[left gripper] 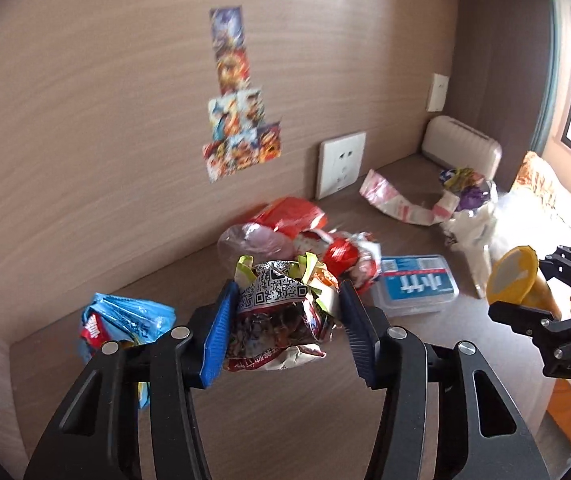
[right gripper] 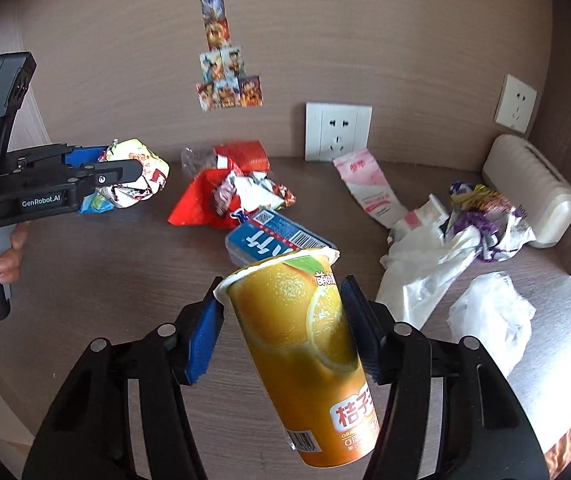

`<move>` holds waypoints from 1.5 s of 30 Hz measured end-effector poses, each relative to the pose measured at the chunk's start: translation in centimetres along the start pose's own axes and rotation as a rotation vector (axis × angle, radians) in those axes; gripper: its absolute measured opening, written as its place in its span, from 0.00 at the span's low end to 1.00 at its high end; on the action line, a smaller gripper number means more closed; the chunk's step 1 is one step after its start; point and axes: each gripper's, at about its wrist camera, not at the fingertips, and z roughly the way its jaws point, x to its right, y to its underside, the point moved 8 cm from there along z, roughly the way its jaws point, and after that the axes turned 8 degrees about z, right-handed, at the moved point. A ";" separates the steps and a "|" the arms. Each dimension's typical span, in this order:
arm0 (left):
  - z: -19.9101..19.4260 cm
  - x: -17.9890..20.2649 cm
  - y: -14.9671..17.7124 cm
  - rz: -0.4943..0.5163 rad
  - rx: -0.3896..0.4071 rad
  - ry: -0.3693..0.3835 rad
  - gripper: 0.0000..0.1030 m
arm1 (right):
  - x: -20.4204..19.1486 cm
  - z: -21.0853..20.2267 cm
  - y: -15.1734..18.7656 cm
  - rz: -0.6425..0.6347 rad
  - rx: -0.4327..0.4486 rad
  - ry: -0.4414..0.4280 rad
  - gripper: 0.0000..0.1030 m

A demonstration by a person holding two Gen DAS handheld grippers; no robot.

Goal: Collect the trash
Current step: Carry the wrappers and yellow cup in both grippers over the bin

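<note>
My left gripper (left gripper: 289, 320) is shut on a crumpled snack wrapper (left gripper: 281, 320) with a QR code and holds it above the brown table (left gripper: 285, 420). The wrapper also shows in the right wrist view (right gripper: 137, 174), where the left gripper (right gripper: 125, 172) is at the far left. My right gripper (right gripper: 281, 332) is shut on an orange juice cup (right gripper: 305, 352), tilted with its rim pointing away. That cup (left gripper: 513, 276) shows at the right of the left wrist view, with the right gripper (left gripper: 533, 292) on it. A white plastic bag (right gripper: 425, 264) lies open at the right.
Loose trash lies on the table: a red wrapper pile (right gripper: 225, 196), a clear box with a blue label (right gripper: 269, 240), a pink carton (right gripper: 369, 188), a blue snack bag (left gripper: 125, 324), crumpled white paper (right gripper: 489, 316). A cream case (right gripper: 533, 188) and sockets (right gripper: 337, 132) stand at the wall.
</note>
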 end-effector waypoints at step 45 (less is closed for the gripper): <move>-2.2 46.3 2.6 0.501 -0.021 0.569 0.49 | 22.9 -20.9 23.0 0.493 0.037 0.355 0.57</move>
